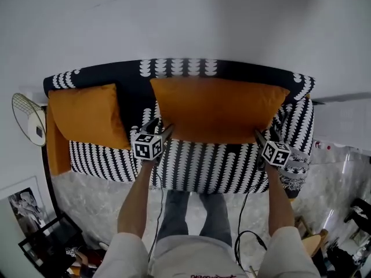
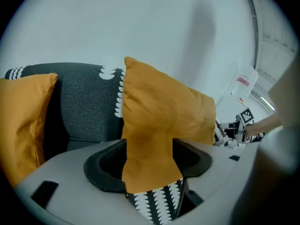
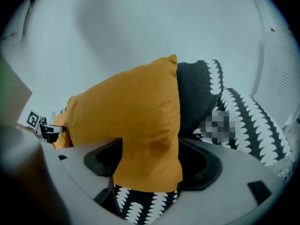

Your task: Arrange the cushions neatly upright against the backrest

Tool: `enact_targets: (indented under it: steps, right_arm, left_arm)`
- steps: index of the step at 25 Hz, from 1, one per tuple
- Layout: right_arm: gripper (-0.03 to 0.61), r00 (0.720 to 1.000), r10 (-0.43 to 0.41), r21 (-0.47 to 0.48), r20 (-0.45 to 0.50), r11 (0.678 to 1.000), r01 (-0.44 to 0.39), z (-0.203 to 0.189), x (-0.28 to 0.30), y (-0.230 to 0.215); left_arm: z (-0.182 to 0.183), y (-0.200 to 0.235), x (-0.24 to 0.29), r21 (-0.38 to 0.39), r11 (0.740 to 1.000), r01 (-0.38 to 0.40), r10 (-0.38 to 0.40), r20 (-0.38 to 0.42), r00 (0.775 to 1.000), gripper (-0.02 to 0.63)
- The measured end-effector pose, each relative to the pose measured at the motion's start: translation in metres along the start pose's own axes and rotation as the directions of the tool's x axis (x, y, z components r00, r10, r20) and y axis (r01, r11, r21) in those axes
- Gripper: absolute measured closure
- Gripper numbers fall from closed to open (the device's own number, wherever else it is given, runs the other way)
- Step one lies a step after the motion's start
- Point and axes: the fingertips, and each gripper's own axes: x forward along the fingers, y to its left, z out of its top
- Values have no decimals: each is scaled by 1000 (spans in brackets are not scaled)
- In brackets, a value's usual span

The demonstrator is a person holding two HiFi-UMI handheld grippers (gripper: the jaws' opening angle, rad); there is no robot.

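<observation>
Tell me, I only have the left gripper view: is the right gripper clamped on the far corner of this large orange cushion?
Observer: No. The right gripper has that corner of the large orange cushion between its jaws, but they stand apart with gaps either side.
Operator: Does the cushion sit against the backrest?
Observer: Yes, the head view shows it leaning on the backrest, spanning the middle to right end of the sofa.

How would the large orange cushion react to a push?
Probably soft and floppy: the large orange cushion creases at the corner between the jaws of the left gripper. It could slump forward, since it only leans on the backrest.
</observation>
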Motion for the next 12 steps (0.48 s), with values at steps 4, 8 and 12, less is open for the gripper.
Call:
enact_targets:
  steps: [4, 8, 12]
  right_arm:
    - [222, 999, -3, -52, 51, 999, 6, 6, -30, 33]
    - [350, 996, 21, -147, 87, 989, -8, 16, -56, 81]
    - [549, 981, 96, -126, 170, 989, -75, 33, -75, 131]
  left_arm:
    - [3, -16, -27, -3, 1000, 17, -16, 39, 999, 307]
    - [24, -38, -53, 46, 998, 41, -46, 117, 992, 467]
    - [42, -51, -72, 92, 993, 76, -90, 164, 982, 583]
